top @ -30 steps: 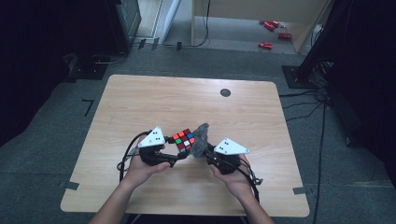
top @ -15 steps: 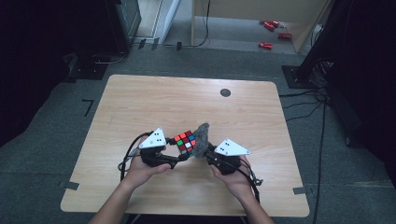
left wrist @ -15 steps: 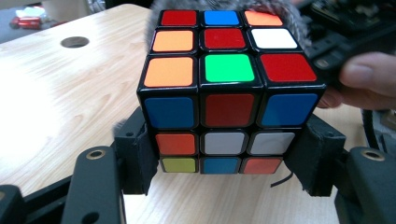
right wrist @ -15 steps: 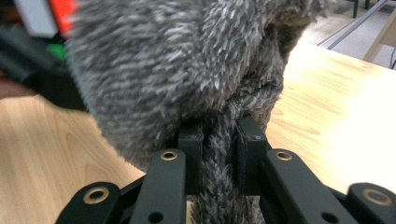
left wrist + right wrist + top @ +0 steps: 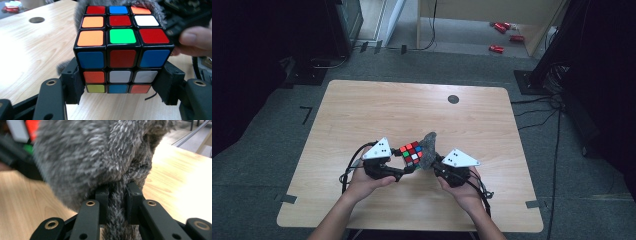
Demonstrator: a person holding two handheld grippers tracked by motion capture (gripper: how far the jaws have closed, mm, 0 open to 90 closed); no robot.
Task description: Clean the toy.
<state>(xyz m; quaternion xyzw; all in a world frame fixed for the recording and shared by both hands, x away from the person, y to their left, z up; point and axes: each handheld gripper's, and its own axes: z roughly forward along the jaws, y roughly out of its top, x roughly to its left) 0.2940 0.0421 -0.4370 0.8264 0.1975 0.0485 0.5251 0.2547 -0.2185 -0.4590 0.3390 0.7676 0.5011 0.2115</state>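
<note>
Barely anything has shifted over the last second: in the high view both hands sit where they were, at the near middle of the table (image 5: pixel 362 110), with the puzzle cube (image 5: pixel 411 153) held up between them. The left gripper (image 5: pixel 408 169) is clamped on the cube's lower layer, its two black jaws pressing the left and right sides, as the left gripper view shows with the cube (image 5: pixel 120 47) raised off the wood. The right gripper (image 5: pixel 435 161) is pinched tight on a grey fluffy cloth (image 5: pixel 429 149), a fold of the cloth (image 5: pixel 117 220) squeezed between its jaws. That cloth lies against the cube's right, far side, touching it. Since nothing has moved, the wiping looks paused or worked in very small strokes; the cube's top and near faces are bare, so the cloth would need to travel across them next
</note>
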